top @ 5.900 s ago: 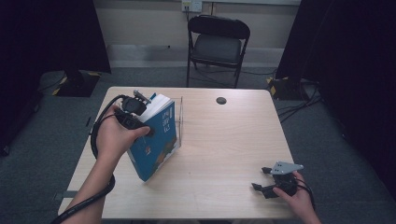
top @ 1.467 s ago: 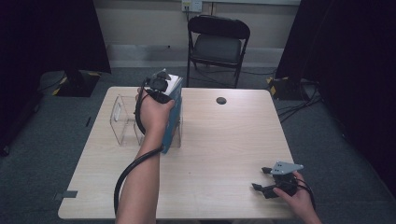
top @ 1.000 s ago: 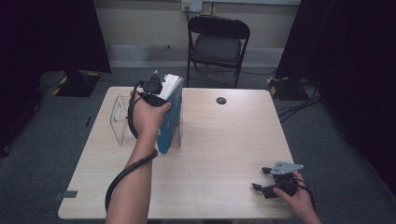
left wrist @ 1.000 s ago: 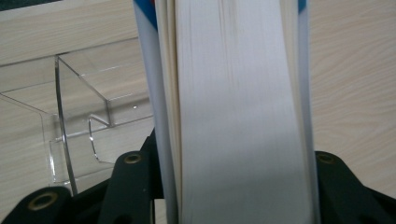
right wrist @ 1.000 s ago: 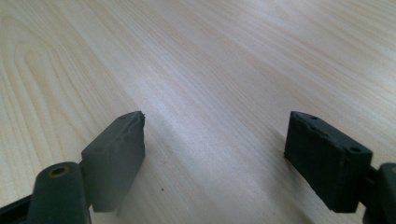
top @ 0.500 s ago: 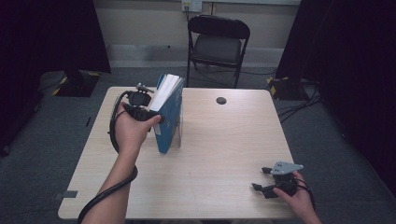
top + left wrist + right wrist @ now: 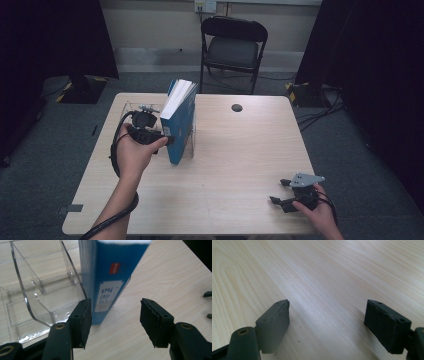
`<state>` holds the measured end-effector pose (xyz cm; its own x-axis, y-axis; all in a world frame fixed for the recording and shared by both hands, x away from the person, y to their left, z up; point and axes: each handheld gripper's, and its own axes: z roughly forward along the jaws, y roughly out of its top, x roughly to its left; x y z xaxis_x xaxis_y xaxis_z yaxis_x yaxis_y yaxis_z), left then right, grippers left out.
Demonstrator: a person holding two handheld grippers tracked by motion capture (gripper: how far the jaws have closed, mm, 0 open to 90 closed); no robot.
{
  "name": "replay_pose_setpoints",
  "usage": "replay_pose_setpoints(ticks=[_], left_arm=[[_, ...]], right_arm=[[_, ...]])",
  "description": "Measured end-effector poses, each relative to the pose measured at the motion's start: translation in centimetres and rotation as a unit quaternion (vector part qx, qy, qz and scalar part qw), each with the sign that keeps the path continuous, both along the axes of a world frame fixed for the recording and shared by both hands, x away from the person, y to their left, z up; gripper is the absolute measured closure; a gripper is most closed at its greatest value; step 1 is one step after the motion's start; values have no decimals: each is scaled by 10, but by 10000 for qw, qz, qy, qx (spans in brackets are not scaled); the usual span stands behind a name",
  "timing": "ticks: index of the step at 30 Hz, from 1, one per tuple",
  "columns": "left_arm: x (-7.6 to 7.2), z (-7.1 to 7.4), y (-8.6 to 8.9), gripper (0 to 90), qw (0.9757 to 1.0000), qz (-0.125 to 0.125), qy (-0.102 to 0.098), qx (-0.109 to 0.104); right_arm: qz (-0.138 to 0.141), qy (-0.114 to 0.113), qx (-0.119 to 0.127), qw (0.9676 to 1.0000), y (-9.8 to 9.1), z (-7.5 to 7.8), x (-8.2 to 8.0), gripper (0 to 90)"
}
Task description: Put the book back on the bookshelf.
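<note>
Two grippers: the left gripper (image 7: 115, 322), jaws just opening, spreads clear of the blue book (image 7: 110, 277) standing against the clear stand (image 7: 37, 297); the right gripper (image 7: 327, 325) gapes empty, well apart from the book.

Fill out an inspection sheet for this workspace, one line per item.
Surface: light wooden table, bare over most of its top.
Job's things: blue book standing upright in the clear plastic holder.
Clutter: small black round thing on the far side of the table.
Grippers: left claw has just been opening, pads off the book; right claw open over bare wood, nothing between its jaws.
Cables: black cable looping from the left claw along the forearm; more cables on the floor at right.
Surroundings: folding chair behind the table, grey carpet, dark curtains.
</note>
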<state>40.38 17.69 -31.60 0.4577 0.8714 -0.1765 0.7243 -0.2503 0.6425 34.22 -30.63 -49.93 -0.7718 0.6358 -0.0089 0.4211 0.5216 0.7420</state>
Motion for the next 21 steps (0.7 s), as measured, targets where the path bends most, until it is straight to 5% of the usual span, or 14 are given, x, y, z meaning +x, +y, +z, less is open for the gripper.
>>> replay_pose_setpoints(ticks=[21], left_arm=[[-23, -44, 8, 386, 9993, -207, 83, -295]], right_arm=[[11, 6, -2, 10000, 0, 0, 0, 196]])
